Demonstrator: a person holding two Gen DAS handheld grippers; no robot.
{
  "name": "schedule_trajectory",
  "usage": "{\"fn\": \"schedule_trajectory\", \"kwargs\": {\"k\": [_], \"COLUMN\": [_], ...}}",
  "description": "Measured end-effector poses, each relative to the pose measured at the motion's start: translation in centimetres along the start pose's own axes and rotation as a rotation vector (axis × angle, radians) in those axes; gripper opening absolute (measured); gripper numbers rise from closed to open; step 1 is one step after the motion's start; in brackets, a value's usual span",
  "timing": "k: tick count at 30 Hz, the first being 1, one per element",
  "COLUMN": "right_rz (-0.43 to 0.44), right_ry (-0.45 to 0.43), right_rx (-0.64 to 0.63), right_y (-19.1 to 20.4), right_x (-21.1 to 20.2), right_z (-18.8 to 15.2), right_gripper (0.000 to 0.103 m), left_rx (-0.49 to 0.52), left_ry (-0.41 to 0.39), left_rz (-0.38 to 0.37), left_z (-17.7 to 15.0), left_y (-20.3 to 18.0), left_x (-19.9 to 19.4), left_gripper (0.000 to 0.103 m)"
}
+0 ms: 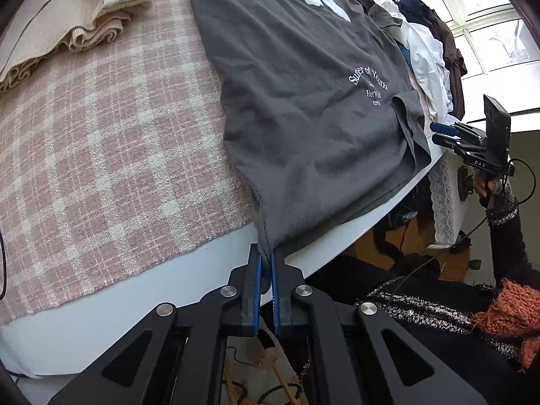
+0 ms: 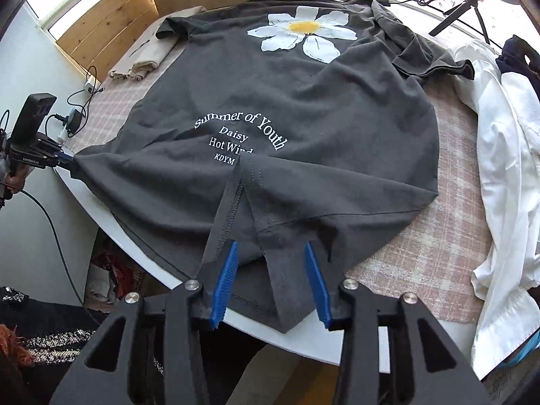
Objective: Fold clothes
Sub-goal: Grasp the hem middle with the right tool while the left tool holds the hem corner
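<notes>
**A:** Grey cotton first: where does the t-shirt [image 2: 303, 108] sit against the 2 grippers?

**B:** Nearest the right wrist camera, the right gripper [image 2: 271, 280] stands parted, its blue pads [image 2: 224, 280] on either side of a hem corner that is folded back on itself. That corner lies between the pads, but they do not press it; on each side a gap shows. The flap hangs just over the table edge [image 2: 141, 246].

**A:** And the left one?

**B:** The left gripper [image 1: 266, 263] is clamped tight on the other hem corner, the fabric pinched between its pads at the table rim. From the right wrist camera, that corner is drawn into a taut point at the far left.

**A:** What lies further back?

**B:** The shirt is spread flat, print up, on a pink plaid cloth [image 1: 101, 141] covering the table: white lettering mid-body, then 1 white daisy [image 2: 302, 32] near the collar. Its right sleeve [image 2: 428, 57] is crumpled toward a heap of white garments [image 2: 506, 155]. Beyond the shirt's left side lies a folded beige knit [image 1: 67, 20].

**A:** Any containers?

**B:** I see none to describe.
</notes>
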State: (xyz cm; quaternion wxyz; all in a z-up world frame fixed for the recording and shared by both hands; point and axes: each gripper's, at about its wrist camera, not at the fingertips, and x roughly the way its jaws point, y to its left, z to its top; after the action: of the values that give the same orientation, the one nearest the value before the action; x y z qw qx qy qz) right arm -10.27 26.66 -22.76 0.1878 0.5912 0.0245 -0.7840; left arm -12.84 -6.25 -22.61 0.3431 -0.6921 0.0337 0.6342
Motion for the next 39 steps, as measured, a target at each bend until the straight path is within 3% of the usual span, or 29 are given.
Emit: {"fn": "schedule_trajectory", "kwargs": {"k": [5,9,13,15,26,27,28,29,32,35,39], "right_rz": [-0.115,-0.086,0.028,0.069,-0.127,-0.115,-0.105,-0.09,-0.025,-0.041,-0.062], "right_ry": [0.063,0.077,0.059,0.035,0.065,0.06,0.06,0.056,-0.001,-0.095,-0.236], "right_rx": [-0.084,-0.071,0.032,0.093,-0.123,-0.115,-0.095,-0.064,0.019,0.113,0.284], "right_y": [1.4,0.2,-2.1,-3.3,0.3,0.0,-0.4,-1.1,-2.7,-4.0,-7.1], "right_x": [3.6,4.2,3.3,2.7,4.2,4.1,4.0,3.8,1.4,-2.7,-9.2], "right_z": [0.8,0.4,-0.1,-0.4,0.9,1.0,1.1,1.2,0.5,-1.5,-7.2], "right_gripper": [0.041,0.04,0.023,0.023,0.023,0.022,0.011,0.007,0.006,0.005,0.005], "left_rx": [0.009,0.014,0.013,0.01,0.018,0.019,0.021,0.024,0.028,0.023,0.035], "left_ry": [0.004,0.009,0.013,0.016,0.015,0.015,0.015,0.014,0.014,0.004,-0.007], "left_rz": [-0.001,-0.002,-0.007,-0.01,0.004,0.007,0.014,0.021,0.024,0.031,0.029], "left_z": [0.1,0.0,0.0,0.0,-0.2,-0.3,-0.4,-0.5,-0.7,-0.9,-1.6], "left_y": [-0.1,-0.2,0.2,0.4,0.5,0.6,0.6,0.6,0.4,0.2,-0.9], "left_x": [-0.1,0.1,0.2,0.4,-0.3,-0.4,-0.5,-0.5,-0.5,-0.4,-0.2], "left_gripper": [0.005,0.005,0.005,0.005,0.006,0.006,0.006,0.006,0.006,0.006,0.006]}}
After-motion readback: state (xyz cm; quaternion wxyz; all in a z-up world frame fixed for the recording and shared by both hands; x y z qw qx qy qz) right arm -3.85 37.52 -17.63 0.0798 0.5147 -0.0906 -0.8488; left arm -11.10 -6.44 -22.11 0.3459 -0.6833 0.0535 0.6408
